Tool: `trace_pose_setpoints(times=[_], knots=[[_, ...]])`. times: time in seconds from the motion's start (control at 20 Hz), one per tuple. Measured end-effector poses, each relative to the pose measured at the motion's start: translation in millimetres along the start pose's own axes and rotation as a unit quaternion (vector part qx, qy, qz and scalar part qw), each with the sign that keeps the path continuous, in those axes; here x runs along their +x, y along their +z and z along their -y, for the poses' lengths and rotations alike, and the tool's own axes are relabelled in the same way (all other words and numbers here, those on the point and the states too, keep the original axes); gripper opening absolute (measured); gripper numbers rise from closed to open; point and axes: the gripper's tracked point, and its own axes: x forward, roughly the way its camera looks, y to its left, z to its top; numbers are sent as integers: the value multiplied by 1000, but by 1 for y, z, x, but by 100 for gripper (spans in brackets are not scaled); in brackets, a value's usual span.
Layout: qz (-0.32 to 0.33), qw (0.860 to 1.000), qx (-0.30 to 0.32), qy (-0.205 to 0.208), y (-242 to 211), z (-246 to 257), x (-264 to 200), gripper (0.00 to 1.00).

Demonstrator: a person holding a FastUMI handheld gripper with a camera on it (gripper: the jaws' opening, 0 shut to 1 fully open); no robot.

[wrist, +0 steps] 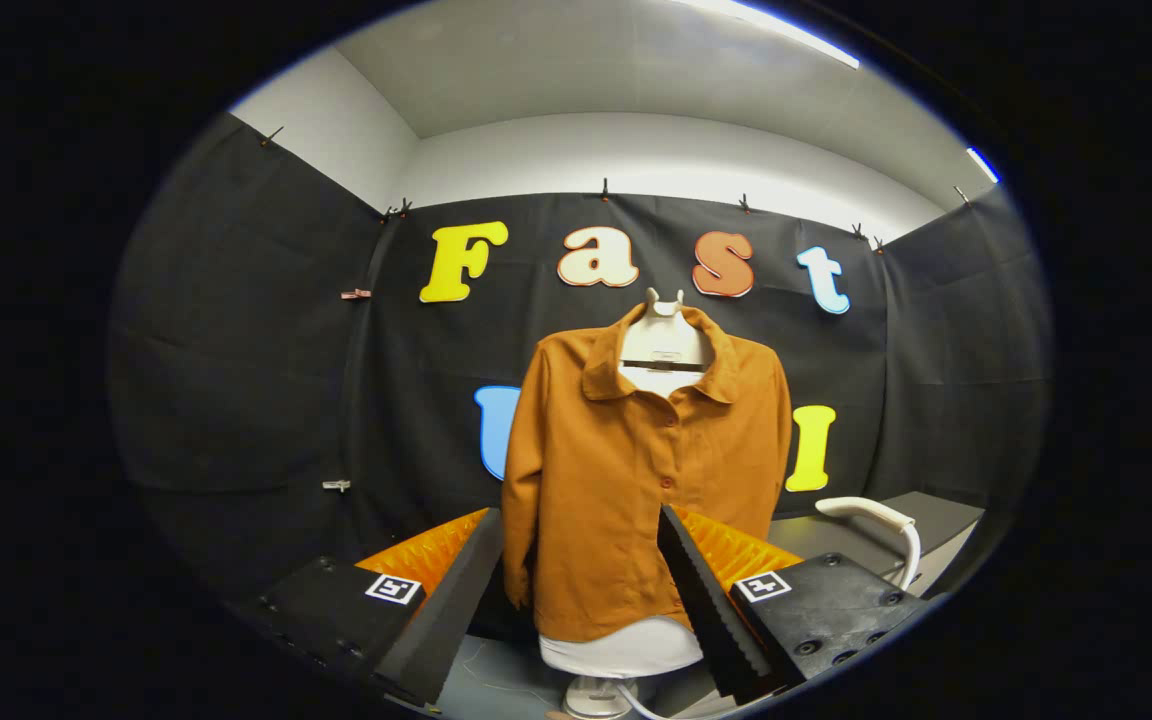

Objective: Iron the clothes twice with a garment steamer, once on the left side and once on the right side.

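The tool (581, 585) is held with fingers spread apart and empty, facing an orange shirt (626, 470) hung on a mannequin stand beyond them. No ironing pass is judged begun; the white steamer handle (876, 520) on the tabletop (936, 520), right of the shirt, must be grasped next.

Recording booth, studio-like; black cloth walls (246, 370) clipped up below white room walls; ceiling strip light (771, 25); shirt (626, 480) on mannequin bust.

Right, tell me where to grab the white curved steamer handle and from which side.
Take the white curved steamer handle on its upper bar, which runs nearly level before bending down. It sits right of the rust-orange shirt, so approach from its left, probably. The open gripper holds nothing.
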Motion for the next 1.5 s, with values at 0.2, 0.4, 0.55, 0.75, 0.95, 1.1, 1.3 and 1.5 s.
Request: trace_pose_setpoints(times=[0.2,0.4,0.55,0.75,0.95,1.1,1.3,1.5], knots=[[-9,1000,-1,12,-8,-11,14,98],[-15,1000,-4,20,-19,18,36,98],[-13,999,-10,30,-24,61,58,98],[-17,1000,-4,21,-27,148,92,98],[-19,1000,-2,-10,-29,233,116,98],[-30,998,-2,-53,-36,305,124,98],[-59,990,-6,-126,-58,407,125,98],[-98,979,-9,-180,-87,480,125,98]])
